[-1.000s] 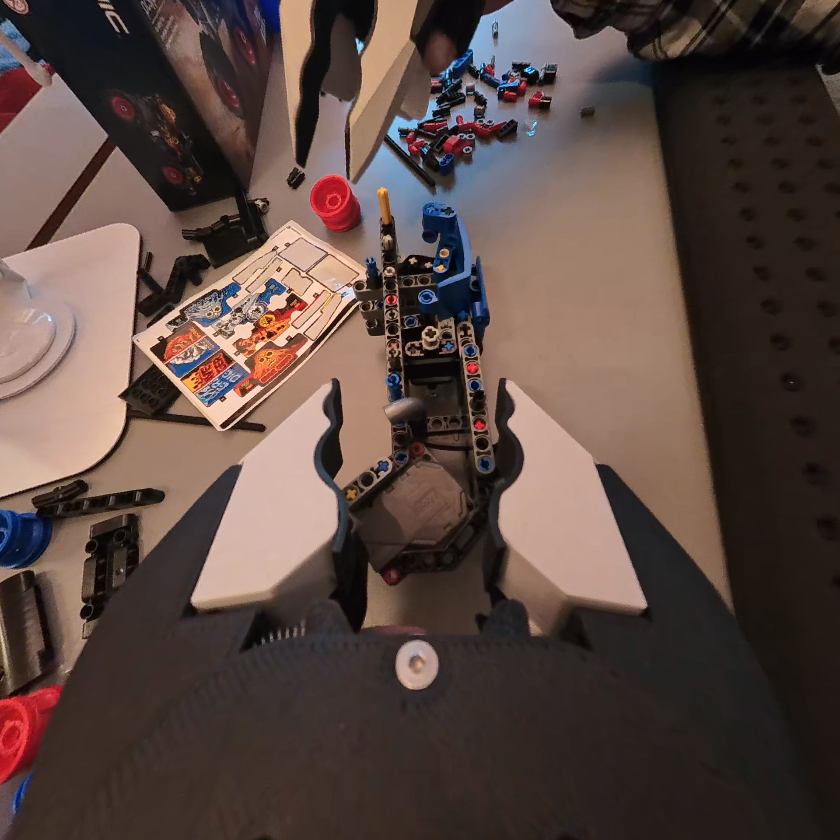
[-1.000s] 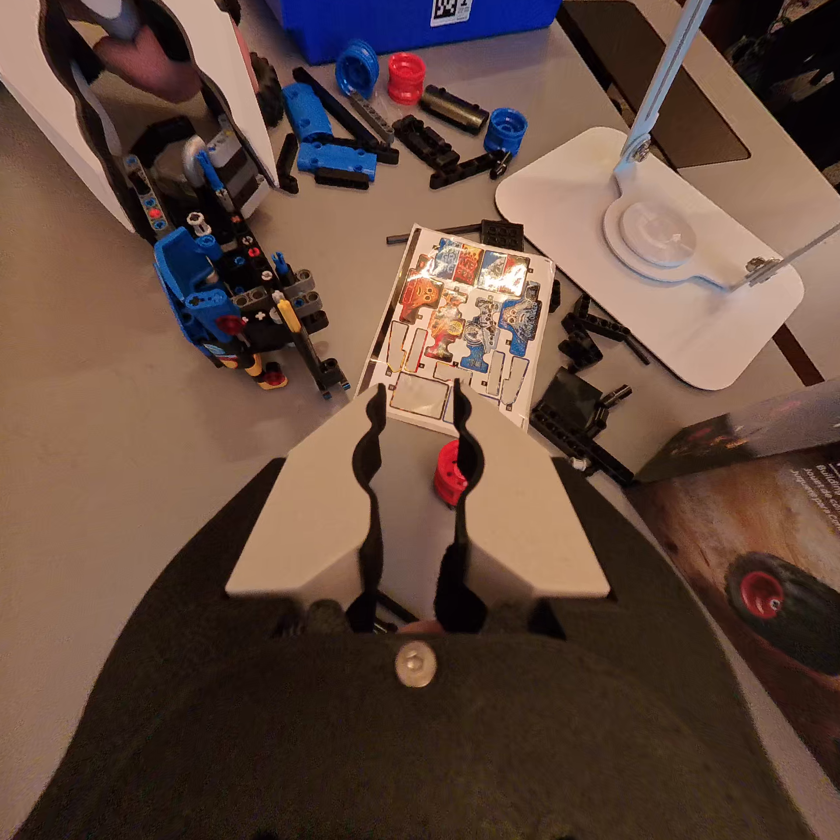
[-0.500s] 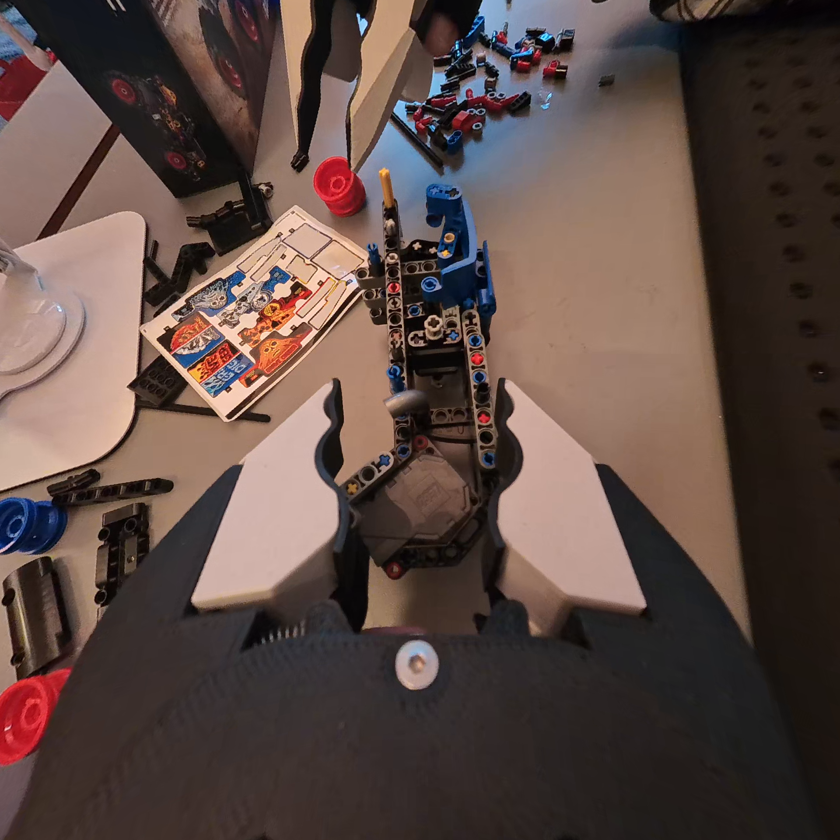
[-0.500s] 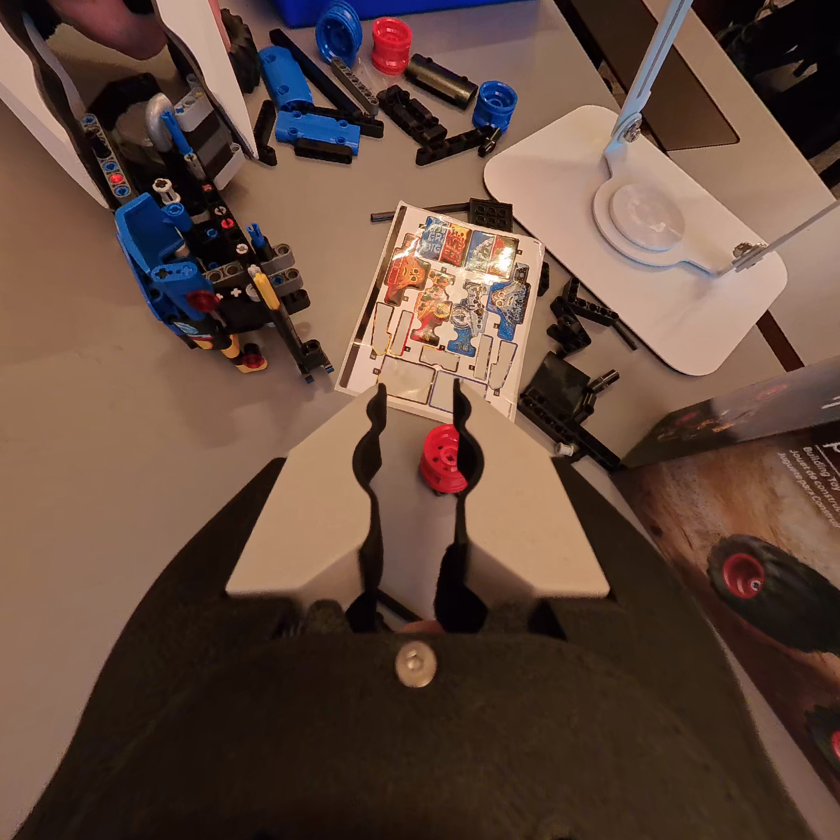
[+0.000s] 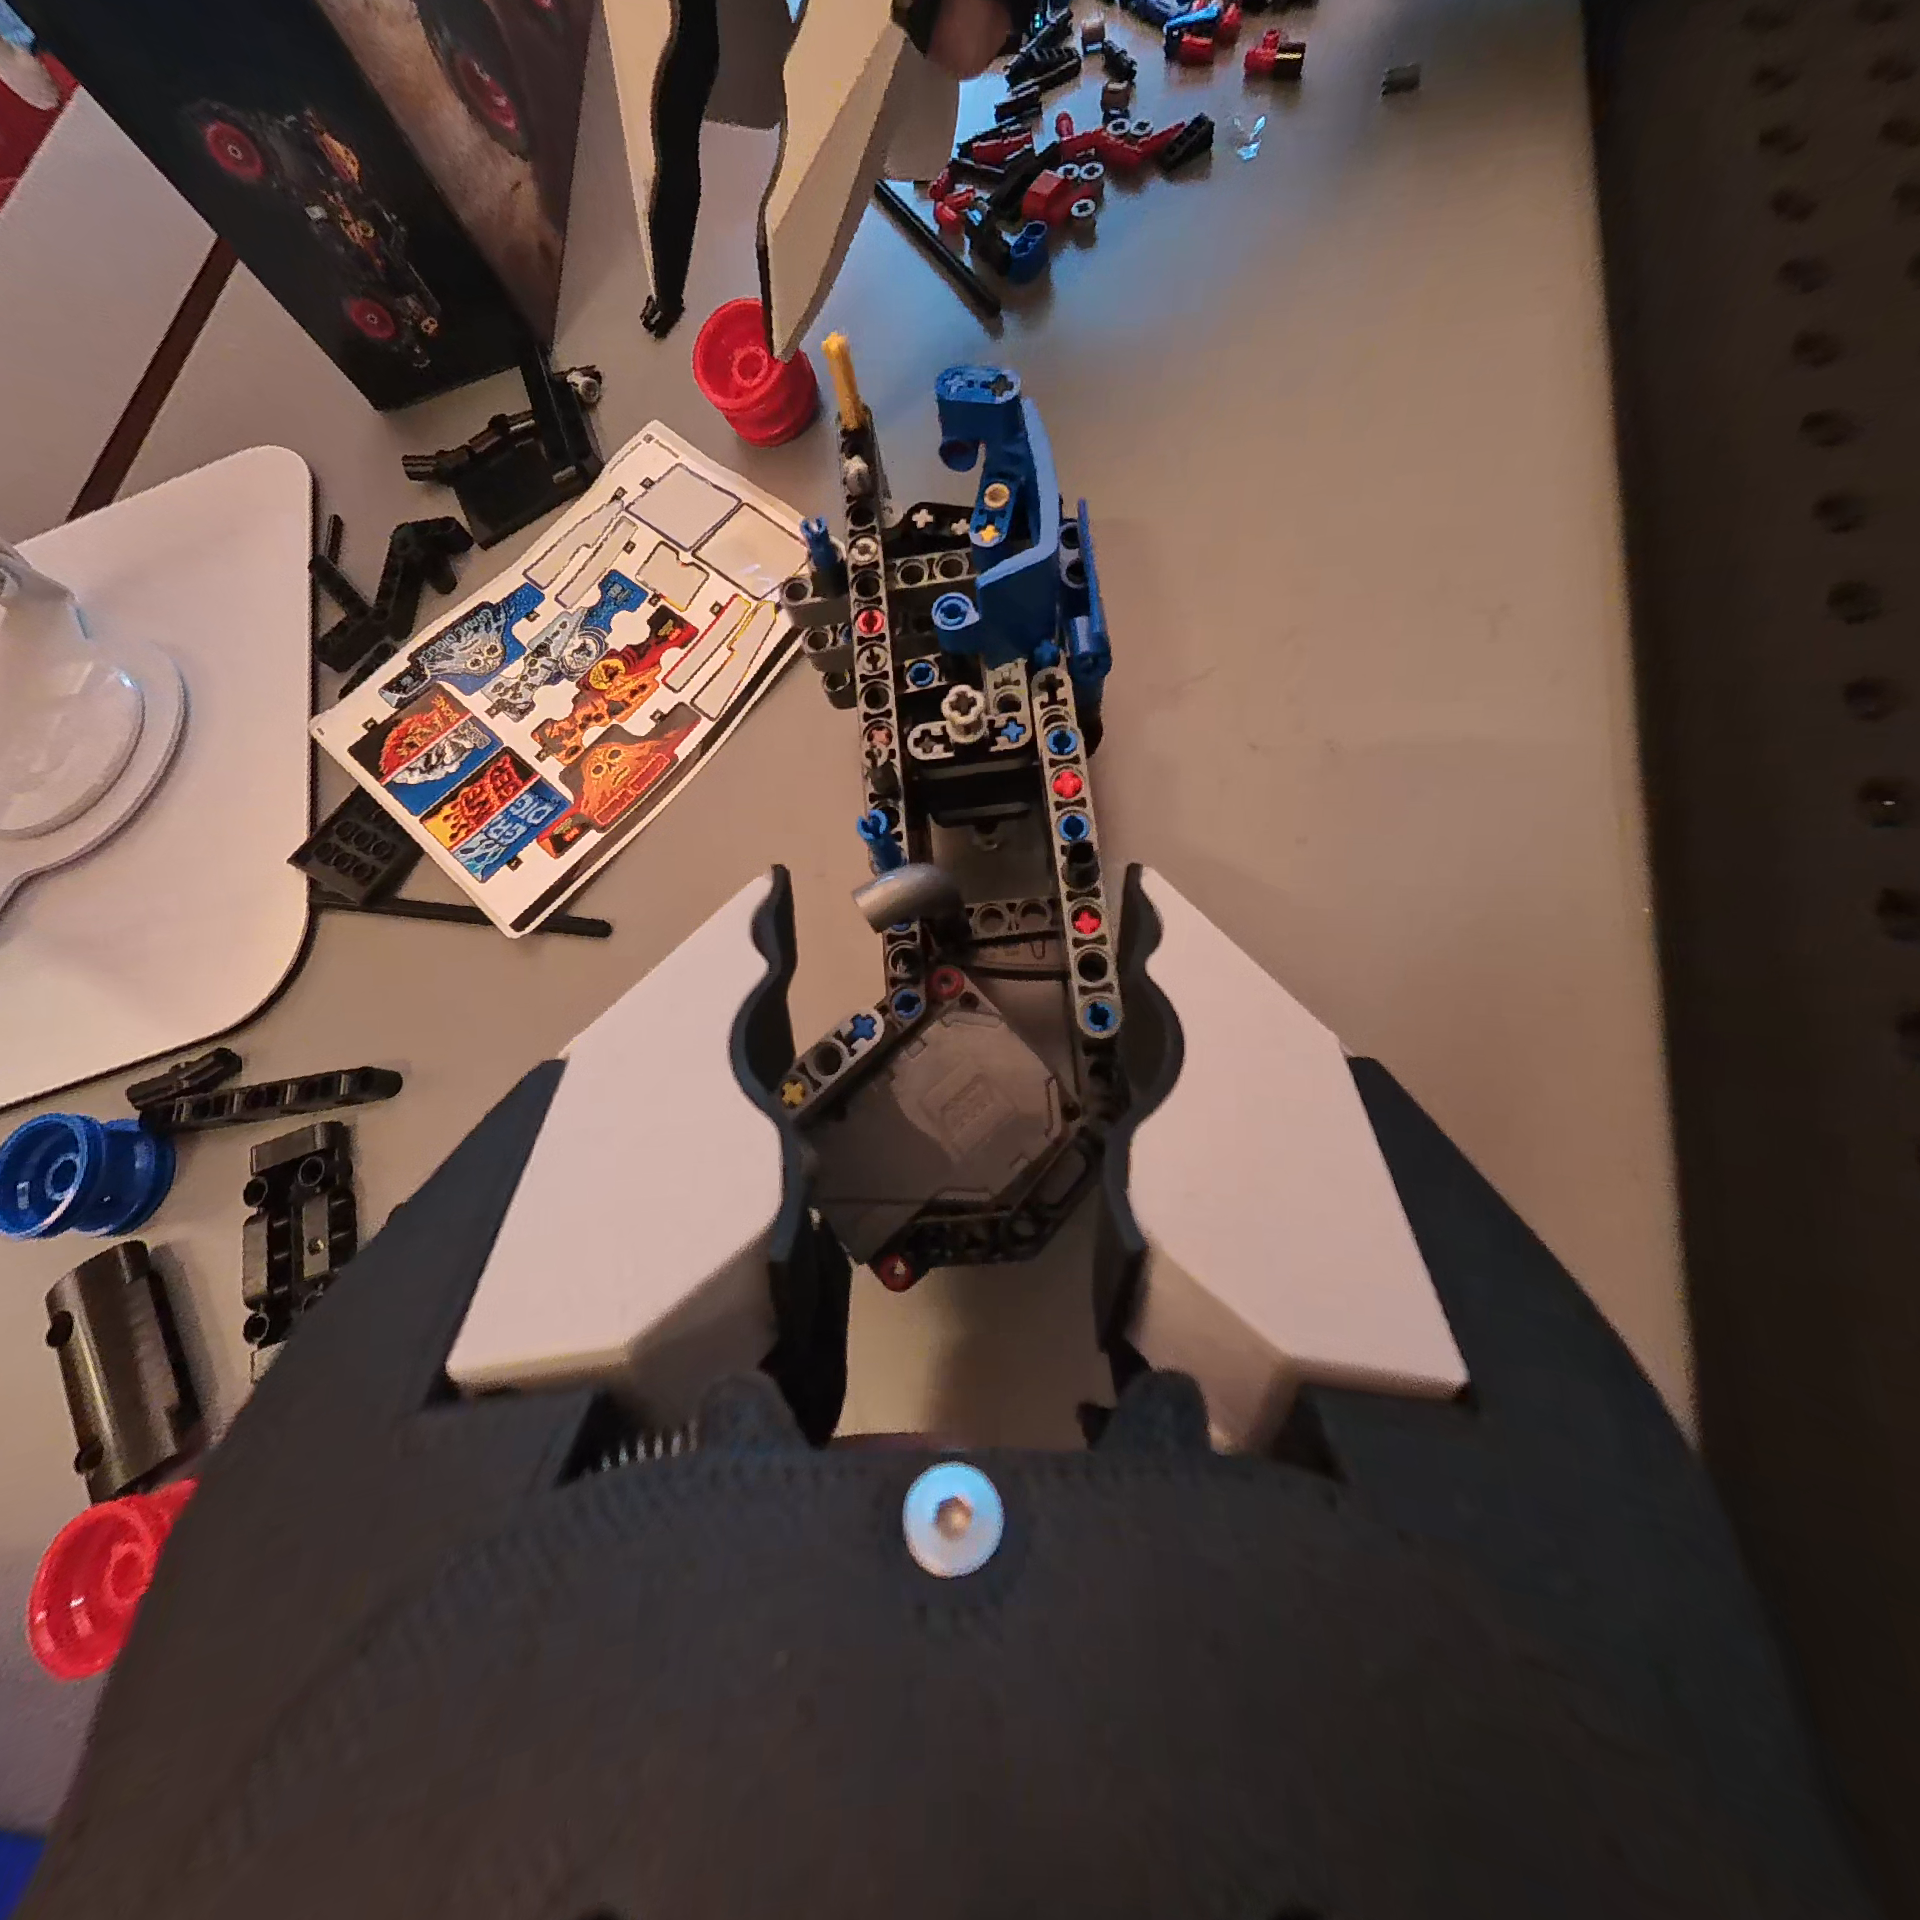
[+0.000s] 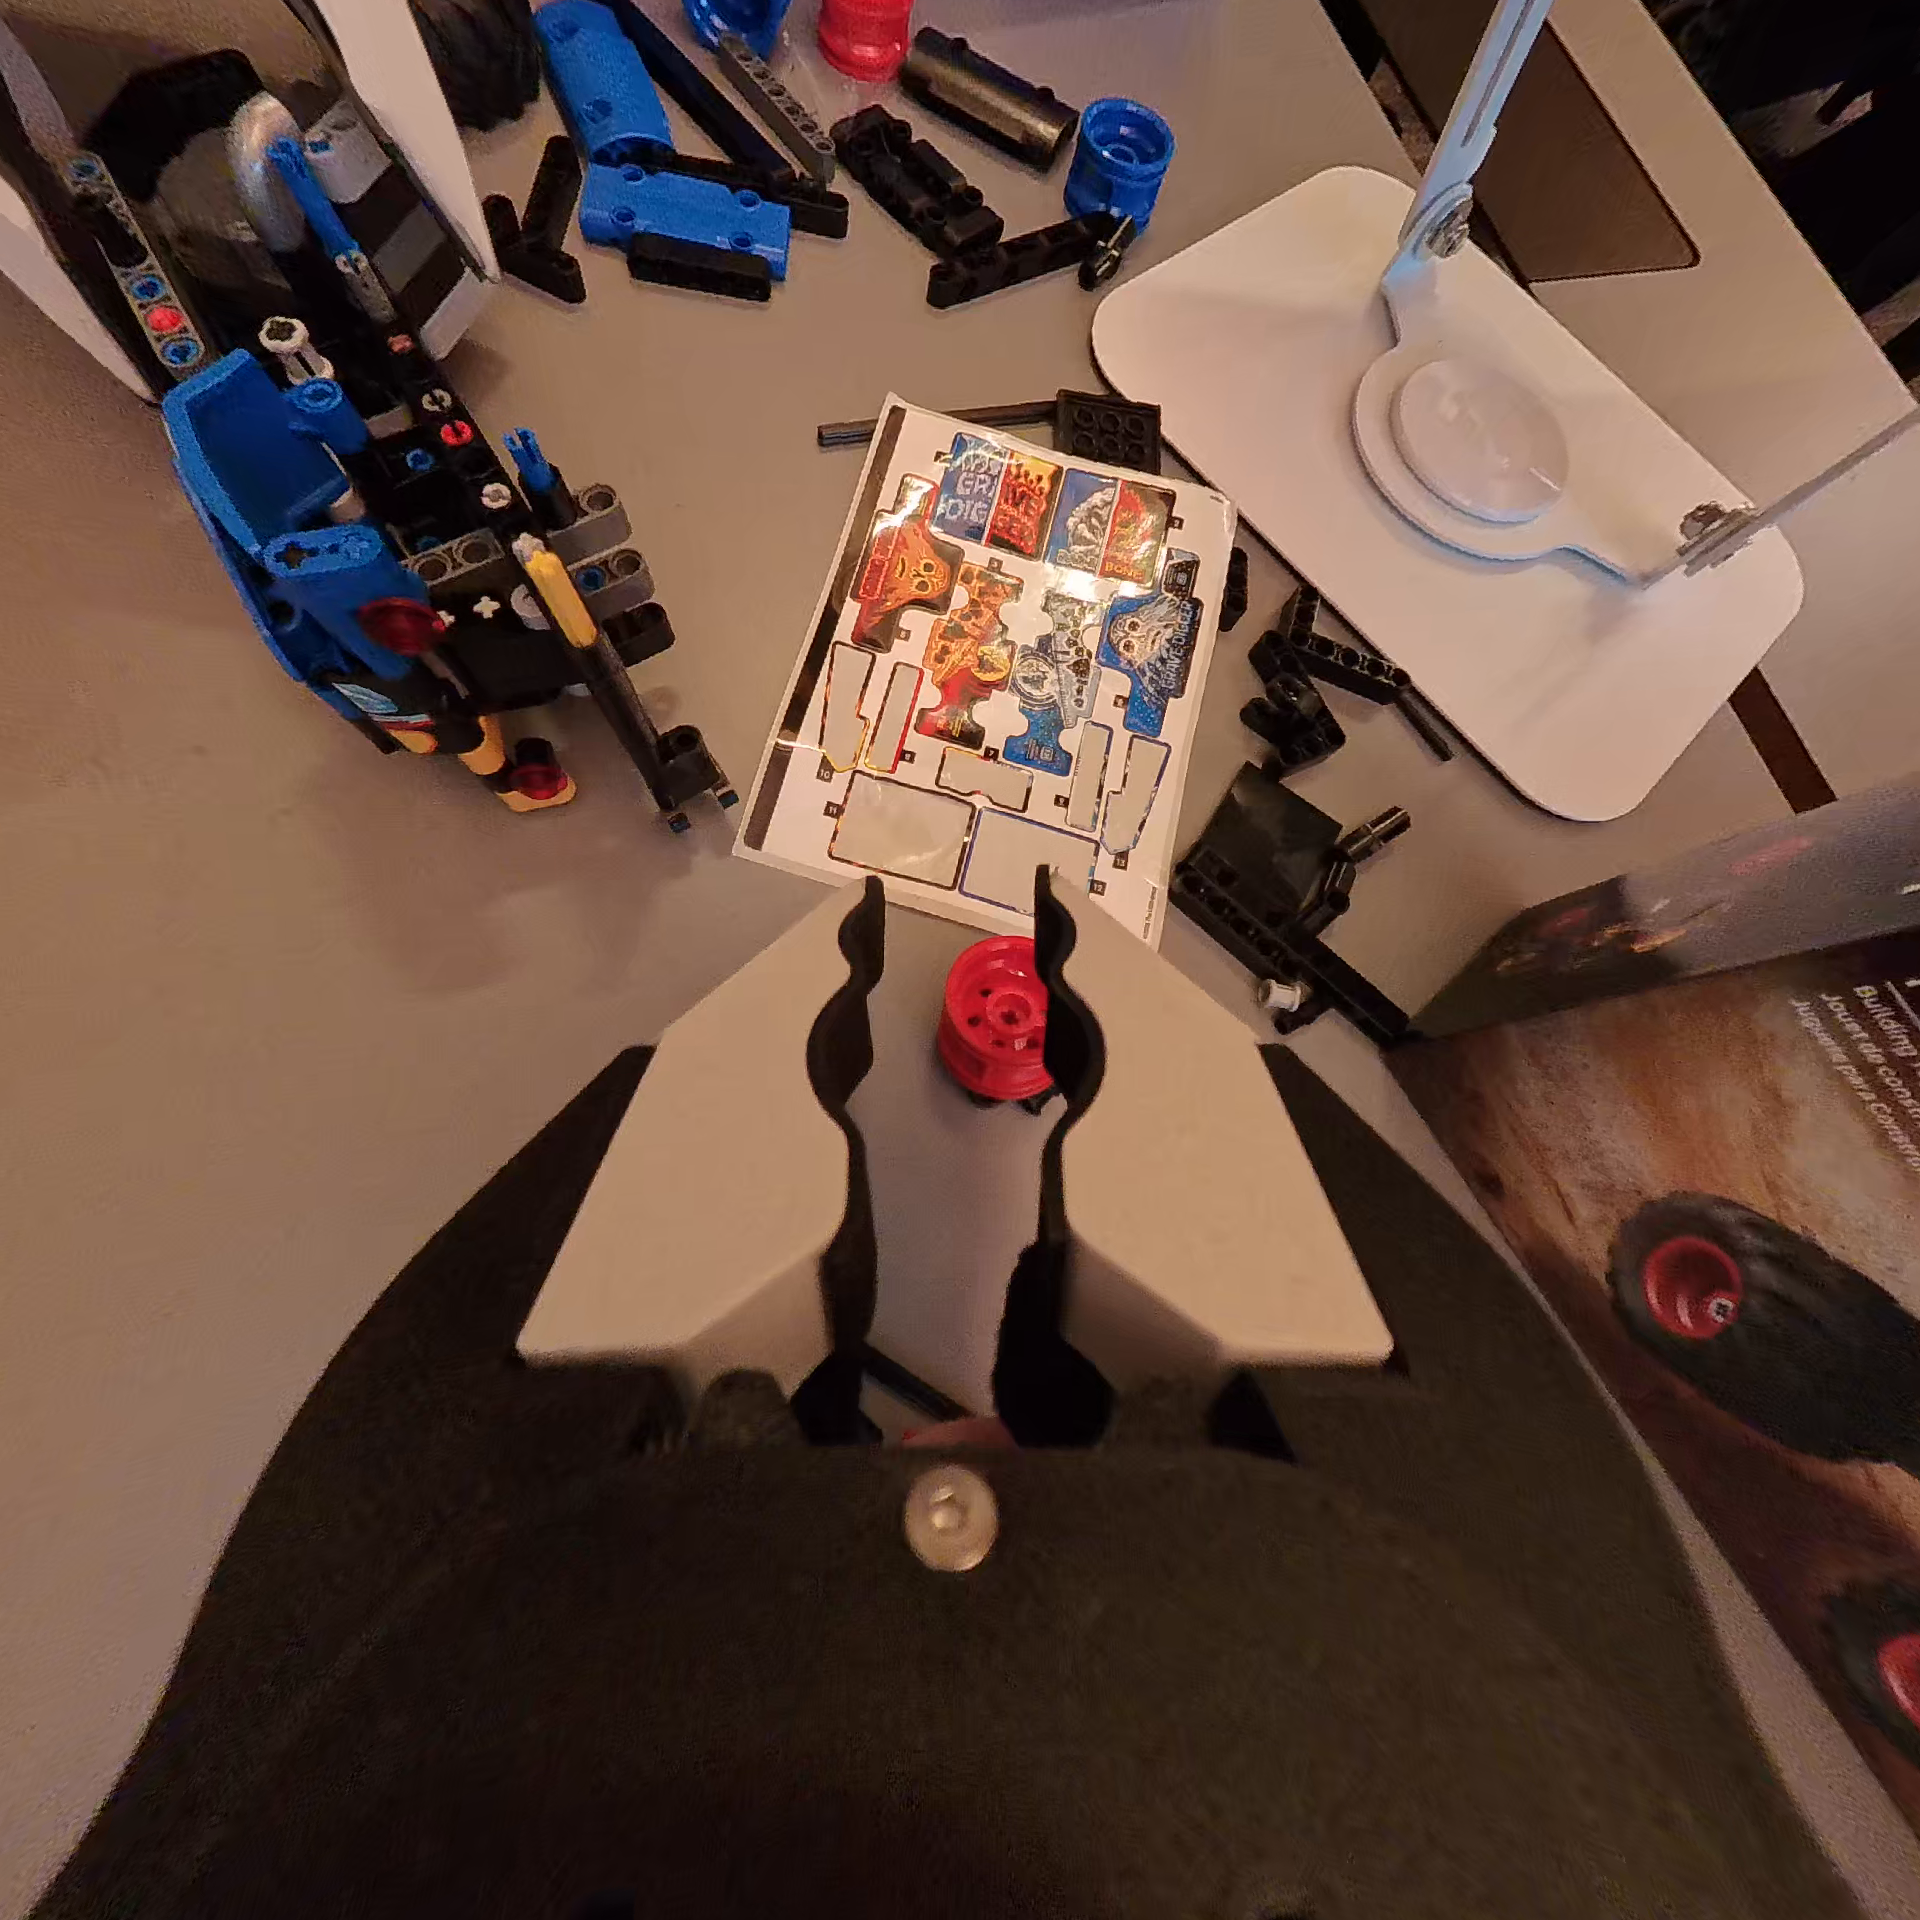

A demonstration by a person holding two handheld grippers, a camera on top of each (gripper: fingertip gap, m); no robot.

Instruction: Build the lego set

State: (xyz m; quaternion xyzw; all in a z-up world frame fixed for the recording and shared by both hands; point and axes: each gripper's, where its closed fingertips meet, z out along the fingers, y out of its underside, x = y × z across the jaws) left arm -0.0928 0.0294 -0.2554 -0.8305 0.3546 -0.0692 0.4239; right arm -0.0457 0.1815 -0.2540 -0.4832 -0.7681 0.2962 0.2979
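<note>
Over the last second the right gripper [image 6: 956, 904] has come down and forward over the red wheel hub [image 6: 995, 1016], which a moment ago was mostly hidden behind one finger and now sits in plain sight between the two. This suggests the hub is the next piece to be picked up, probably for fitting onto the half-built truck frame [image 5: 977, 790]. The frame itself has hardly moved relative to the left gripper.

The right gripper's fingers [image 6: 727, 1143] are partly open, with a narrow gap a little wider than the hub. The hub stands on the grey worktop [image 6: 312, 987] close against the inner edge of one finger; whether it touches cannot be told, and it is not yet clamped. It lies just short of the sticker sheet [image 6: 997, 665].

The left gripper [image 5: 956, 894] is open wider, and its fingers [image 5: 665, 1164] press on both sides of the frame's grey rear block, holding the frame steady on the worktop.
</note>
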